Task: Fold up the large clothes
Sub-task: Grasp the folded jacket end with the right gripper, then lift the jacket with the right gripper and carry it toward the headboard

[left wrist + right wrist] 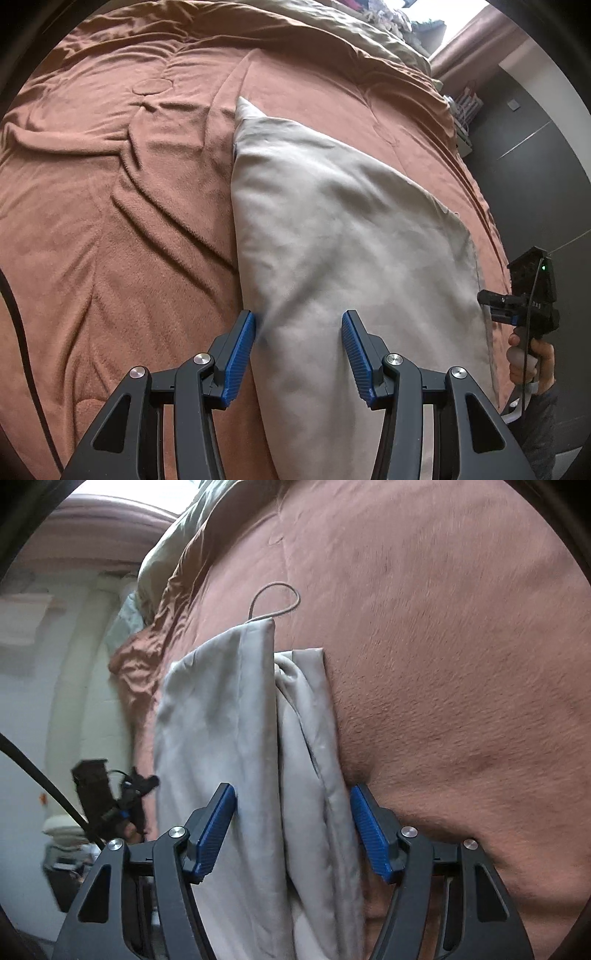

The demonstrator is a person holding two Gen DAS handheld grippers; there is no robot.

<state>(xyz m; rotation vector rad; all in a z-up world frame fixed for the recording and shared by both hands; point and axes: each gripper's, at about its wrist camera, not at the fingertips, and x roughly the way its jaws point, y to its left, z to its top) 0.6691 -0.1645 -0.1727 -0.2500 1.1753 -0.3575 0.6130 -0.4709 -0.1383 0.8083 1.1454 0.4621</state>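
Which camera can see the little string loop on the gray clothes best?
The right wrist view. The string loop shows whole there, curling onto the brown blanket from the top corner of the gray garment. The left wrist view shows the garment's broad surface, but no loop can be made out.

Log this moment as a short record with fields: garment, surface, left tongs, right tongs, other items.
garment: grey garment, folded lengthwise, lying on the bed
surface: rust-brown blanket, wrinkled
left tongs: jaws apart, straddling the garment's near end, pads not pressing
right tongs: jaws apart around bunched folds at the other end; not clearly clamped
drawstring: loop lying on the blanket past the garment's end
other items: olive bedding heaped at the far end
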